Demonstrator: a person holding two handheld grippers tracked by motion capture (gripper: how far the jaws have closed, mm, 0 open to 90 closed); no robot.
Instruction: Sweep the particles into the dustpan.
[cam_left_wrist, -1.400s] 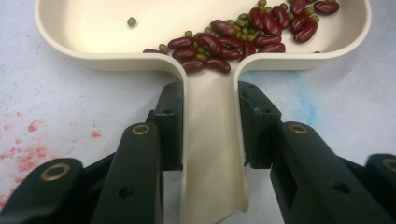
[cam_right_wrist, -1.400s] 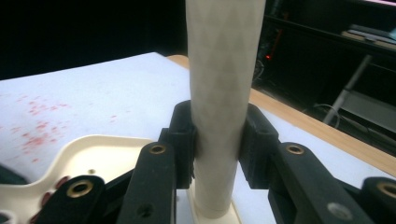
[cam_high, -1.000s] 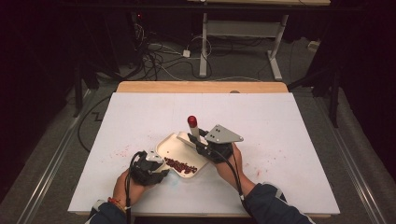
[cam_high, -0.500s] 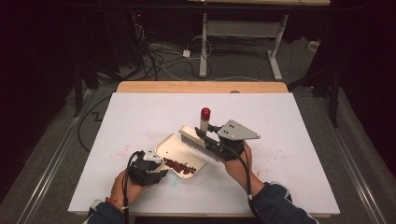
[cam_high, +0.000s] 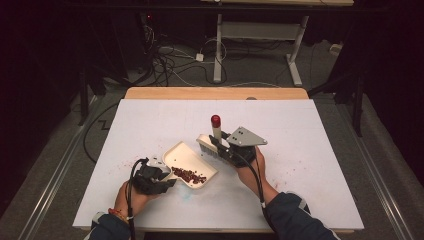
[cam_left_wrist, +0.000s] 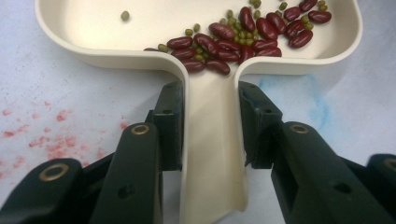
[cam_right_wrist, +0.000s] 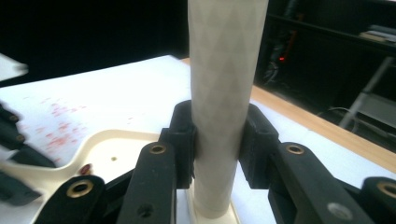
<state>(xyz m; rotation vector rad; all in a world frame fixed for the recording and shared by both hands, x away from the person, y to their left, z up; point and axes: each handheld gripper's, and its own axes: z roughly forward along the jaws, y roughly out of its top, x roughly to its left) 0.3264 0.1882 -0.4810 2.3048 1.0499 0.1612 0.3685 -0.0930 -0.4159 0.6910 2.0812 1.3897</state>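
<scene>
Cream plastic dustpan (cam_high: 191, 161) lies flat near the desk's (cam_high: 150, 120) front edge, left of centre, with dark red kidney beans (cam_left_wrist: 243, 35) and small green mung beans (cam_left_wrist: 198, 56) piled toward its handle end. Left gripper (cam_left_wrist: 210, 116) has its jaws closed on the dustpan's handle, pinning it. Right gripper (cam_right_wrist: 218, 140) clamps the pale upright handle of a red-capped cream hand brush (cam_high: 214, 136), lifted just beyond the pan's far edge. Likely step: sweeping strays in. Best done with the pan lip held flat to the desk and short strokes toward the pan. Red stains (cam_high: 127, 162) mark the desk surface near the left gripper; nothing blocks the brush's path.
</scene>
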